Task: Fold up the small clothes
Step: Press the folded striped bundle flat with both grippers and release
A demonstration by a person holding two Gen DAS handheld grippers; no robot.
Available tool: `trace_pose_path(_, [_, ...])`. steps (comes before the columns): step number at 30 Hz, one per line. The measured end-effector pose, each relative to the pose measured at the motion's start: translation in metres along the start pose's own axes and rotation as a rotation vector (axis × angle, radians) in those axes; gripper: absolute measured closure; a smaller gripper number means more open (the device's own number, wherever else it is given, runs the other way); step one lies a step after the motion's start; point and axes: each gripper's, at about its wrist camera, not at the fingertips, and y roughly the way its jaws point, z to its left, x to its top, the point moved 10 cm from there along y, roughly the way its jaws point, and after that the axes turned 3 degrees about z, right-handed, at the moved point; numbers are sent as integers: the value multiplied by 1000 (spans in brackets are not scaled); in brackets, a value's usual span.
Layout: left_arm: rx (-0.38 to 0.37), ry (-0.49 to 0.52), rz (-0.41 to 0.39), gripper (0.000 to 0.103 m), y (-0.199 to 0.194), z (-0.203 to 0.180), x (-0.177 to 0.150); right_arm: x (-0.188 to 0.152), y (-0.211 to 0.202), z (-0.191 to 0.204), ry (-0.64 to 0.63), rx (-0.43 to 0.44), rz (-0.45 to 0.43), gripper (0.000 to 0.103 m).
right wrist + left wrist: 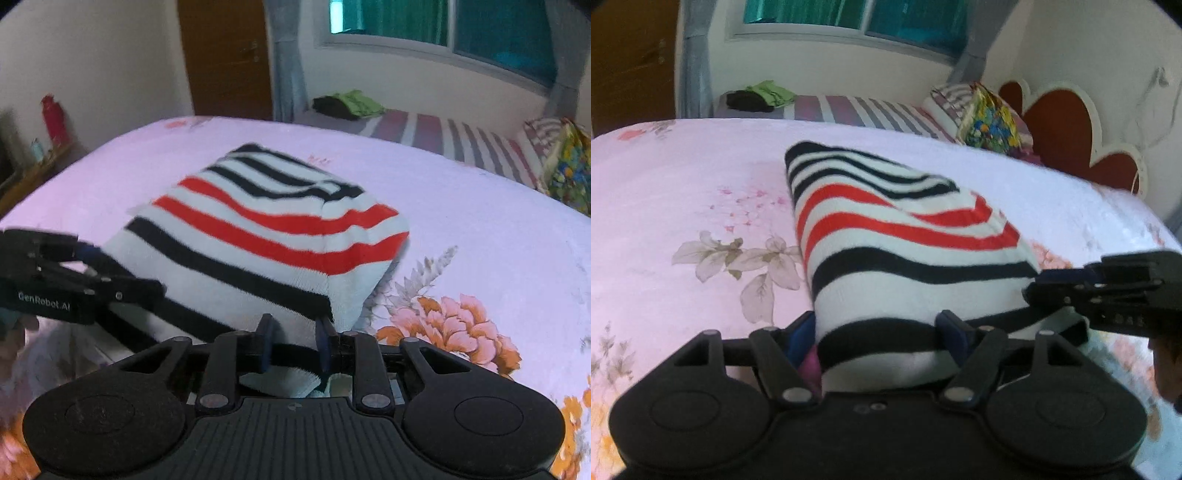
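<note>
Striped sweater (886,236) spread on pink flowered bedspread (683,192), already doubled over, near edge lifted off bed toward both tools. Lies straight ahead of both grippers, running away toward window (849,18). Long axis front to back, stripes crossing it side to side; black stripes at far end and near hem, red band between.

Left gripper (879,328) at near left corner, fingers (951,330) standing wide apart with hem between; left edge of cloth just inside left finger, no clear pinch visible. Right gripper (293,343) at near right corner, fingers (265,341) close together, nipped on white and black hem. Seen from left camera, coming in sideways at hem's right end.

Both equally near, one per corner, spaced along short edge. Judged next: carry near hem forward over far end, along long axis, halving length. Risk: left corner slipping free from loose hold, leaving fold skewed.
</note>
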Motion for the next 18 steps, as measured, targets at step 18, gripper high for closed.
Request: trace_pose_path(18, [127, -42, 45, 13, -6, 11, -39, -47, 0, -9, 179, 1, 118, 71])
